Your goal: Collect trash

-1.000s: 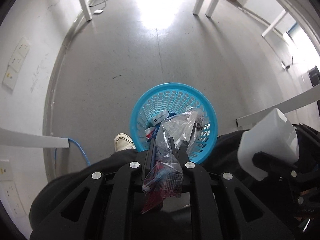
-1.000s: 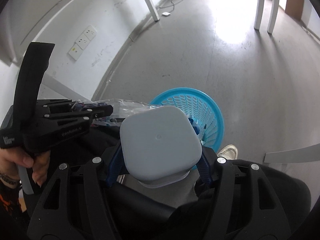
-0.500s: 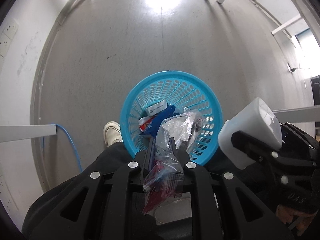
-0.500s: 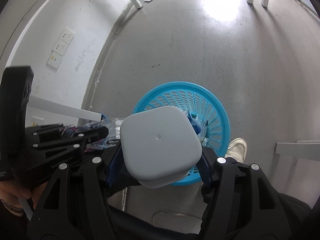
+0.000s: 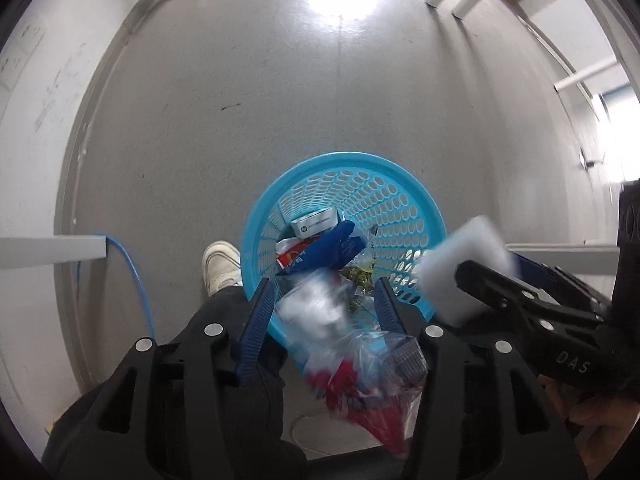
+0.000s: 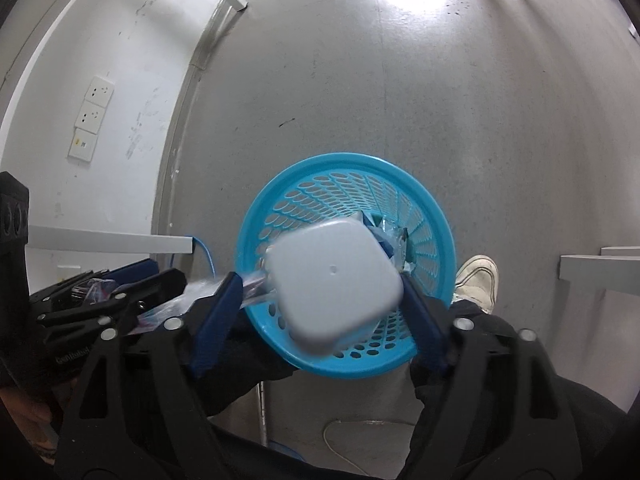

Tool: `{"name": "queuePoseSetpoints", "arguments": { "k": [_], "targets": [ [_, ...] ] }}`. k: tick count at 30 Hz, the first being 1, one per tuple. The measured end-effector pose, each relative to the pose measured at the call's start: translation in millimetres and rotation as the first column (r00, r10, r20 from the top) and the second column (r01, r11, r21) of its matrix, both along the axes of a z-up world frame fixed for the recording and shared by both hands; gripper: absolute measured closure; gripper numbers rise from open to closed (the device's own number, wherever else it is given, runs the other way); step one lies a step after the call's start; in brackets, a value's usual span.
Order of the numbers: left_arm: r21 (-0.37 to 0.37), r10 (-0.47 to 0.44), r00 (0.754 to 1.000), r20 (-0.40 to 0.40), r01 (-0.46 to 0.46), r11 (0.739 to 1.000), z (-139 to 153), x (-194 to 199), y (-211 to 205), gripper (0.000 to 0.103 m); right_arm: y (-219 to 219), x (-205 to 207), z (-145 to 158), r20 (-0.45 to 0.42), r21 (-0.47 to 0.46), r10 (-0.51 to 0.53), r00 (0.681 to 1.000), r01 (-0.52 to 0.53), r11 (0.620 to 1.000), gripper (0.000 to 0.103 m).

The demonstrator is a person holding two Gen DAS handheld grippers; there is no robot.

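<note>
Dropping both trash items into the basket

Left tongs (image 5: 324,300) have just been opening, jaws standing clear of the blurred clear plastic bag (image 5: 344,340) between them; right tongs (image 6: 320,292) have just been opening too, releasing the white square container (image 6: 334,280), which is blurring over the blue basket (image 6: 436,216) on the floor. Release step is looking underway; next I'd be pulling both tongs clear and fetching more trash.

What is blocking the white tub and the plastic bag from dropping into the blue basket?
Nothing visible. The white tub and plastic bag hang blurred between opened jaws, right above the blue basket, whose open mouth already holds wrappers.
</note>
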State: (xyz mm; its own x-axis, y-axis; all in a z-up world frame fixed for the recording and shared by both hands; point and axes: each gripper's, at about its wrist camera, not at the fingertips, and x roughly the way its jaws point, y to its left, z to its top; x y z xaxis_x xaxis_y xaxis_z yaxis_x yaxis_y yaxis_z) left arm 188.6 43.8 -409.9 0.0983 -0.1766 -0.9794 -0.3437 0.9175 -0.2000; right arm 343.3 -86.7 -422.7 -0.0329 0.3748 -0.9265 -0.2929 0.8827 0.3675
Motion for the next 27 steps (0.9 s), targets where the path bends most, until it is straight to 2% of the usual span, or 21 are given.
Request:
{"name": "queuePoseSetpoints", "arguments": {
  "k": [11,16,20,23,27],
  "targets": [
    [-0.067,0.057,0.996,0.068,-0.052,0.996,12,-5,7,0.047,-4,-10,10,0.037,0.001,-0.007,0.999,0.007,1.000,0.028],
    [-0.098,0.083,0.991,0.108,-0.072,0.993,26,-13,9,0.047,-6,-21,27,0.076,0.005,-0.004,0.997,0.004,1.000,0.028],
    [-0.094,0.074,0.989,0.128,-0.062,0.994,41,-25,6,0.046,-4,-35,48,0.133,-0.006,0.031,0.991,-0.030,1.000,0.026],
    [-0.078,0.054,0.989,0.138,-0.044,0.996,55,-38,1,0.046,-10,-52,68,0.182,-0.017,0.048,0.982,-0.045,0.999,0.021],
    [0.073,-0.016,0.981,0.196,0.002,0.997,91,-61,-6,0.045,-15,-77,96,0.247,-0.023,0.065,0.967,-0.061,0.998,0.020]
  ]
}}
